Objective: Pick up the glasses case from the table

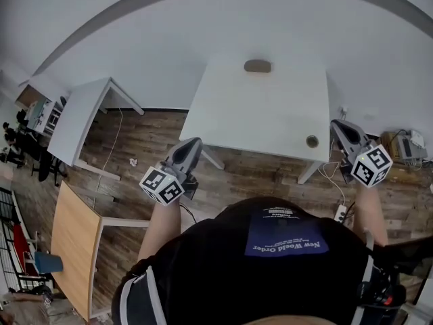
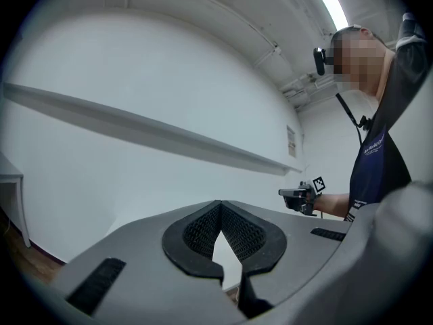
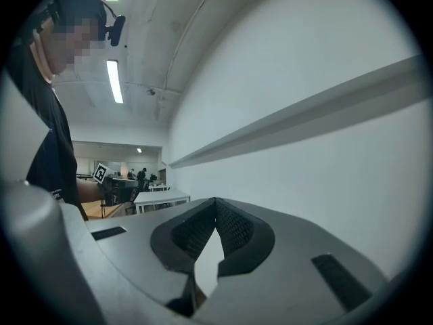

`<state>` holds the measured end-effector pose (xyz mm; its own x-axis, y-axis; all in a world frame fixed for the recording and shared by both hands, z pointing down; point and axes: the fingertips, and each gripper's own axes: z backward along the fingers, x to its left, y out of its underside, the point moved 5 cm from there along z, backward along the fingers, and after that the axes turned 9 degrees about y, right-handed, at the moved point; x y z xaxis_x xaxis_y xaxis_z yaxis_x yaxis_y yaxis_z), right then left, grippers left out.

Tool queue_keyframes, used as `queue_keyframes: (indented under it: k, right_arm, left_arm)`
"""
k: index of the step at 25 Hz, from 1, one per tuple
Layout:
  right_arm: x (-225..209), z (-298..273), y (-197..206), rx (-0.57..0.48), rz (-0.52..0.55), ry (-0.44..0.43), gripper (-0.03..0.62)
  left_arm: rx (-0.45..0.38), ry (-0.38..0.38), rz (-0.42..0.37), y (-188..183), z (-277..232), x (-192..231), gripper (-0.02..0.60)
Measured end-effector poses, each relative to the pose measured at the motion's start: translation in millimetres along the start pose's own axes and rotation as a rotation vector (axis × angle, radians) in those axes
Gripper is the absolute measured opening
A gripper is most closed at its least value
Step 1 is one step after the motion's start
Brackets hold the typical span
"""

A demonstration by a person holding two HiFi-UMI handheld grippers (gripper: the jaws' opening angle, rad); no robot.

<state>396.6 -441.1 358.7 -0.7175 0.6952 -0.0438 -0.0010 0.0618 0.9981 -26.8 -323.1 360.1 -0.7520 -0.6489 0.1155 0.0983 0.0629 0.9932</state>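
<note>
Case (image 1: 258, 66) lies flat at the middle of the far edge of the desk (image 1: 230, 124), long side along that edge. Nothing else is on the desk except a round hole (image 1: 312, 141) at its near right corner.

Left claw (image 1: 193, 143) is clenched, tips together, nothing between them. I hold it level over the floor (image 1: 152, 144), just off the desk's near left corner. Right claw (image 1: 340, 126) is also clenched and empty, level, off the near right corner beside the hole. Both are well apart from the case, with the whole desk top in between. Neither claw view shows the case, only white wall and room.

Handling, as I judge it:
- The case is small, oval and brown-grey. It is too far off to tell the material.
- It is probably a light shell that is stiff enough to take a firm pinch.
- The rounded, likely smooth top may let it squirt out of a shallow grip.
- The desk top looks slick, so a nudge could slide the case off the far edge.

Where to hold: across the short width, at mid-length, with the pads low on the sides.

Next: open one claw, reach across the desk and come in over the case.
</note>
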Motion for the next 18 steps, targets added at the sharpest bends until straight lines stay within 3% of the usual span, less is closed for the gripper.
queue_keyframes:
  k: [7,18]
  right_arm:
    - [0.4,-39.5,5.9,0.033,0.014,0.066,0.0]
    - [56.2,-170.6,-25.7,0.032,0.025,0.264,0.0]
  left_arm:
    - [-0.017,0.085,0.028,10.2,-27.3,63.5,-0.003]
    - [-0.019,0.263,0.004,-22.5,-25.9,256.2,-0.003]
